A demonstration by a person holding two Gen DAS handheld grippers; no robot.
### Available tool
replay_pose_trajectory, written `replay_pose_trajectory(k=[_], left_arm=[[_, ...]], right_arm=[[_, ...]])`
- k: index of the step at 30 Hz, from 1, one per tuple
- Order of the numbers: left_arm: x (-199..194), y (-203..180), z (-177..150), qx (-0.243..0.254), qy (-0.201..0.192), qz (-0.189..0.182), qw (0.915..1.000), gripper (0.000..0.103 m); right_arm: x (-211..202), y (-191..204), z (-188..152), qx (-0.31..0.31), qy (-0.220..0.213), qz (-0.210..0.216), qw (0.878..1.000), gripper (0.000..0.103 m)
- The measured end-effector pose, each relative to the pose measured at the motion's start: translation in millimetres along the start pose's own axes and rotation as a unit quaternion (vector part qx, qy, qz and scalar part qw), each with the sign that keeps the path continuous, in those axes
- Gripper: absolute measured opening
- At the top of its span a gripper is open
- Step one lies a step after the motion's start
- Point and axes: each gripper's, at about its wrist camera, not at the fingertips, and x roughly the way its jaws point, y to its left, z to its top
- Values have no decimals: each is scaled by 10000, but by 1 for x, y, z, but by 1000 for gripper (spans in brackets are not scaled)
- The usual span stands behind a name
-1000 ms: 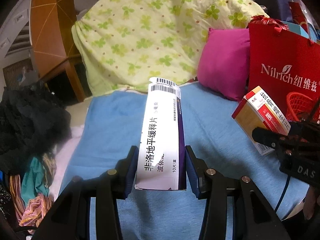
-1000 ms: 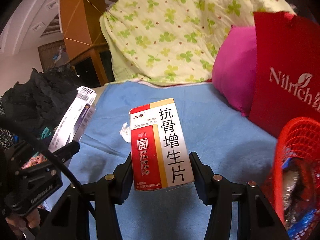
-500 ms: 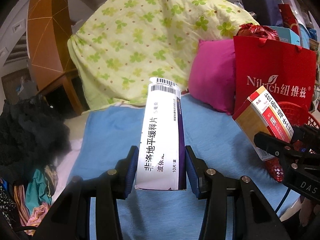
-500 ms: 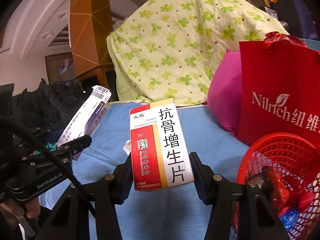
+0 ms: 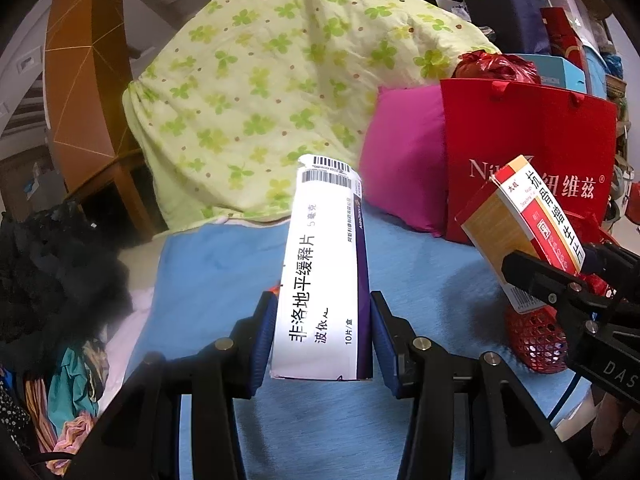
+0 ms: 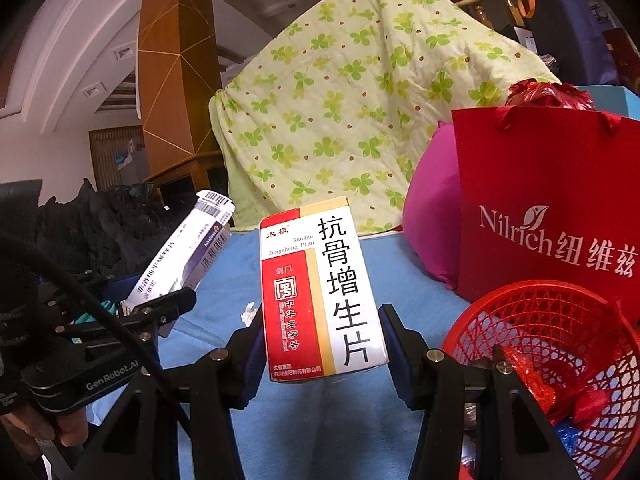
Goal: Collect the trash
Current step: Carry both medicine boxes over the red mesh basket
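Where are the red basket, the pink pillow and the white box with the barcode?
red mesh basket (image 6: pixel 532 312): right wrist view, back rim.
pink pillow (image 5: pixel 404 160): left wrist view, front face.
white and purple medicine box (image 5: pixel 320 280): left wrist view, white printed face.

White-and-purple medicine box (image 5: pixel 324 276): long, flat carton, barcode flap open at top, black Chinese print down white face, purple side panel. Held upright above blue bedding, lower end clamped between left gripper (image 5: pixel 323 338) pads.

Red-white-gold medicine box (image 6: pixel 322 286): squat carton, large black characters on white panel, red panel with gold stripe. Upright, lower end clamped between right gripper (image 6: pixel 324 346) pads.

Red mesh basket (image 6: pixel 528 312): plastic, on bedding just right of squat carton; holds red wrappers, blue scrap.
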Motion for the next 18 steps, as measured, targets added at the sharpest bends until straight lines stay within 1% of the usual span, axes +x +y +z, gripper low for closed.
replay_pose_trajectory(k=[18], left_arm=[[-8, -39, 11, 196, -93, -244, 9995, 48]], right_arm=[[-22, -37, 5, 245, -251, -209, 9992, 55]])
